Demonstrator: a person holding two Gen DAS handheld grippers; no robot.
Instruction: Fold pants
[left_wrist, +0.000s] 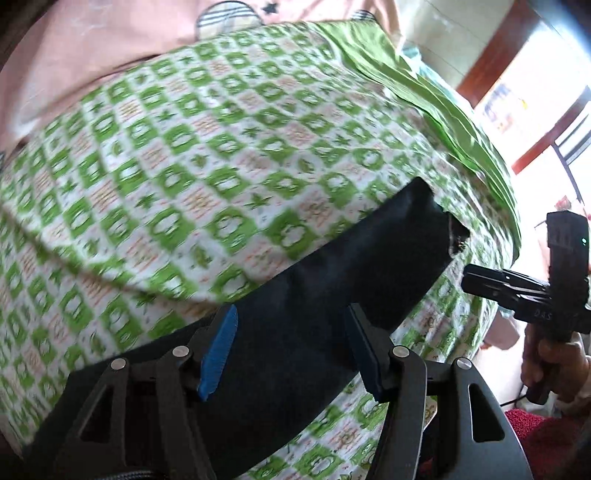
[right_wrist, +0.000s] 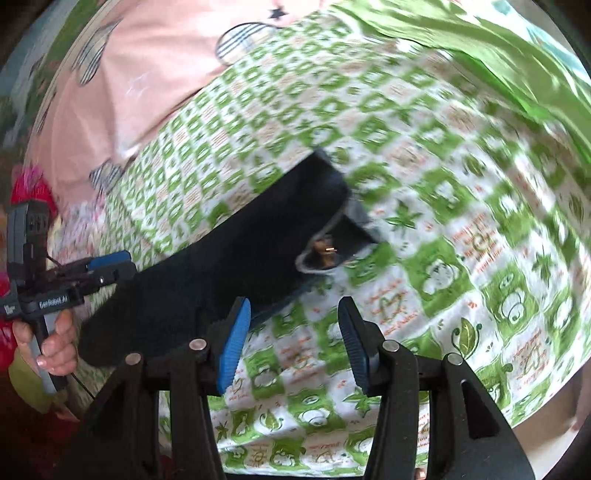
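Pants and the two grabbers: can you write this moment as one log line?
pants: dark, folded, lying on green patterned bedsheet | left gripper: open over pants, not clamping | right gripper: open, empty, beside pants

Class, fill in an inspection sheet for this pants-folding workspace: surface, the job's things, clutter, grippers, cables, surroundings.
Surface: green-and-white patterned sheet covering the work area, with a plain green border at its far edge.
Job's things: dark pants lying in a long band on the sheet; one end shows a lighter inner lining.
Clutter: pink cloth with striped and star prints at the far side.
Grippers: left hand-held gripper jaws apart, above the pants, not pinching them; right hand-held gripper jaws apart over bare sheet, holding nothing.
Cables: a thin dark cable hangs below the hand holding the left one.
Surroundings: bright window with a red-brown frame; red mat below.
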